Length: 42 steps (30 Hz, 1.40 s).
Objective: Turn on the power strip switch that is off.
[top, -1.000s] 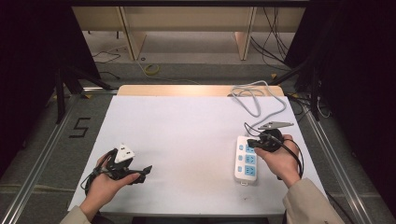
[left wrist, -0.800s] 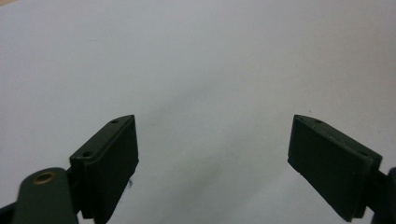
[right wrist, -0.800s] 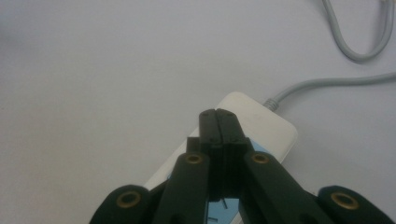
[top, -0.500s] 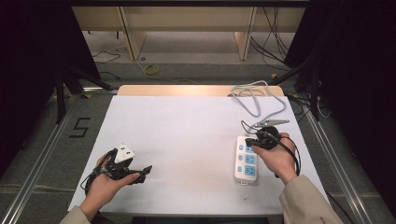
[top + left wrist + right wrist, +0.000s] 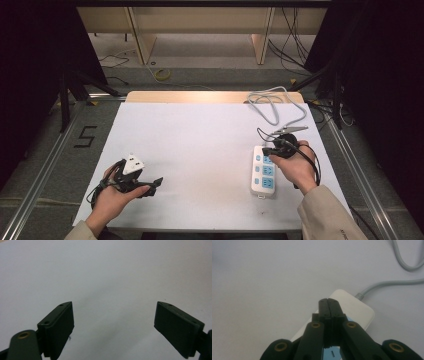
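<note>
Right gripper (image 5: 329,305) jaws pressed together, empty, over power strip (image 5: 263,171) at 4 o'clock. Probably pressing its switch; best kept vertical. Left gripper (image 5: 113,322) gaped wide, idle at 8 o'clock.

The right hand-held gripper (image 5: 328,305) rises from the bottom edge with its two black jaws pressed flat together, nothing visible between them, brass rivets showing on its linkage arms. Its tips sit over the near end of a white power strip (image 5: 359,308), whose blue socket face (image 5: 332,353) peeks out beneath the linkage. A grey cord (image 5: 387,283) leaves the strip's far end and loops across the pale counter (image 5: 262,285) toward the upper right.
</note>
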Motion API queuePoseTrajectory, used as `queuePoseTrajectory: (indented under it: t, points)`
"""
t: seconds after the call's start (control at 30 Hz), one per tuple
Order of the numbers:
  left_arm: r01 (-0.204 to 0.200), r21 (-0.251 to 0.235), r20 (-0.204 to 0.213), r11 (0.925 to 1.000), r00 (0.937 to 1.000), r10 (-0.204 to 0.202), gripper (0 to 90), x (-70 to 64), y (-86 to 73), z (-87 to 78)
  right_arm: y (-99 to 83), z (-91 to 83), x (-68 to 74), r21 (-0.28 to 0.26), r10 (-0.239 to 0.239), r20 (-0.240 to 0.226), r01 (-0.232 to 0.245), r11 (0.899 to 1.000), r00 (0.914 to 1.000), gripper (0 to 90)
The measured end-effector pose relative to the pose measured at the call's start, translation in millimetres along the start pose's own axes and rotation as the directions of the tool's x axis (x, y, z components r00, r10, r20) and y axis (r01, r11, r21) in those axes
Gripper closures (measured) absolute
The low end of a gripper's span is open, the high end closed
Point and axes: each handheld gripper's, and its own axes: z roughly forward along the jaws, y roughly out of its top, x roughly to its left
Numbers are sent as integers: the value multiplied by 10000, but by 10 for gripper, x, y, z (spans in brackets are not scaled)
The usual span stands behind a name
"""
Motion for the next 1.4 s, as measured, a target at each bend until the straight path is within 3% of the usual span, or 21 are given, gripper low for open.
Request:
queuePoseTrajectory:
  t: [1.4]
  points:
    - [-179, 75, 6, 9998, 9998, 179, 159, -6, 0, 1, 73, 244, -17, 775, 88, -89, -81, 9970, 9999, 900]
